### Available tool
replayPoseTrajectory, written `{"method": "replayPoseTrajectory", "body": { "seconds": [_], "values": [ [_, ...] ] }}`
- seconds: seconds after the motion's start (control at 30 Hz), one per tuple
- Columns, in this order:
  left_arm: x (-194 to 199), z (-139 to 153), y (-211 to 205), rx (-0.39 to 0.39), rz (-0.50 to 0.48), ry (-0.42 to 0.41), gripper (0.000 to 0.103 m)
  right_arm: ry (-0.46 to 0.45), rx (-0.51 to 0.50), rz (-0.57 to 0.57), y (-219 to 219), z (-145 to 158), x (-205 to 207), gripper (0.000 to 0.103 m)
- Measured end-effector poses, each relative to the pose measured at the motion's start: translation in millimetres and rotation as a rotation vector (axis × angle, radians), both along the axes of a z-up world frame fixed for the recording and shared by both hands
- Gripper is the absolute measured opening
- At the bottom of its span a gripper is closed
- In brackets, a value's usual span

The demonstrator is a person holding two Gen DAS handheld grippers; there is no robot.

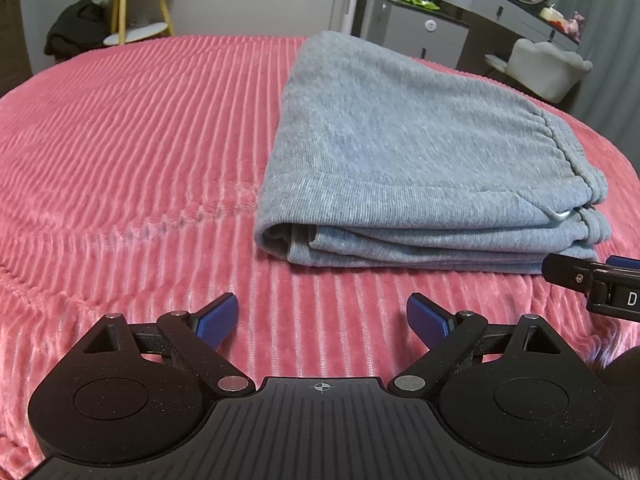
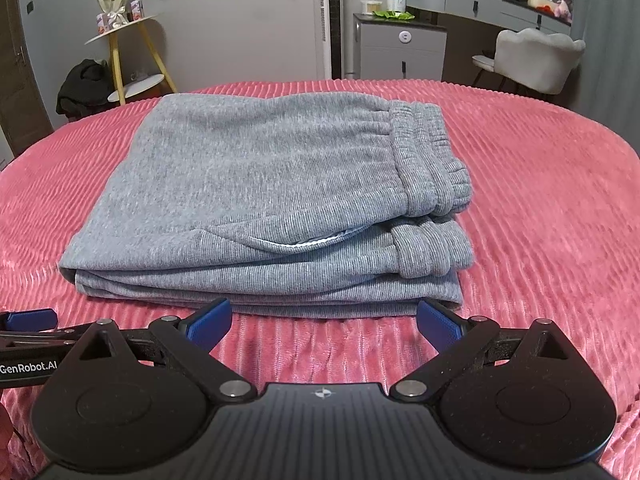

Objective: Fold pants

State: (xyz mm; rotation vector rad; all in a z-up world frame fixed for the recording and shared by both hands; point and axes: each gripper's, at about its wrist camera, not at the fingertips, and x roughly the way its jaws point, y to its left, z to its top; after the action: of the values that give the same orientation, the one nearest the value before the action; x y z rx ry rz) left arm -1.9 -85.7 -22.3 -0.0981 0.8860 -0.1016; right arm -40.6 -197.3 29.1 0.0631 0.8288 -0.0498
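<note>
A: Where are the grey sweatpants (image 2: 256,184)?

B: Folded into a flat stack on the pink ribbed bedspread (image 1: 120,140), elastic waistband (image 2: 428,160) on the right.

A: And the grippers?

B: The left hand-held gripper (image 1: 322,320) and right hand-held gripper (image 2: 324,322) both gape wide and hold nothing, just short of the stack's near edge.

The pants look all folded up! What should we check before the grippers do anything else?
1. Left gripper open and empty: ok.
2. Right gripper open and empty: ok.
3. Both grippers off the pants: ok, pink blanket shows between the fingers.
4. Pants folded into a stack: ok, layers lie one on another.
5. Edges lined up: not ok, the waistband bulges and a bit of white lining peeks out.
6. Far side of the stack neat: cannot tell, hidden.
</note>
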Motion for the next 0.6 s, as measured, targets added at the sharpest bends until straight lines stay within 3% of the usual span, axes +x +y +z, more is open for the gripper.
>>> {"method": "replayPoseTrajectory", "body": {
  "seconds": [0.6],
  "values": [
    [-2.1,2.0,0.7,-0.009,0.002,-0.005,0.095,0.000,-0.001,-0.002,1.1,-0.7,0.8,0.099]
  ]
}}
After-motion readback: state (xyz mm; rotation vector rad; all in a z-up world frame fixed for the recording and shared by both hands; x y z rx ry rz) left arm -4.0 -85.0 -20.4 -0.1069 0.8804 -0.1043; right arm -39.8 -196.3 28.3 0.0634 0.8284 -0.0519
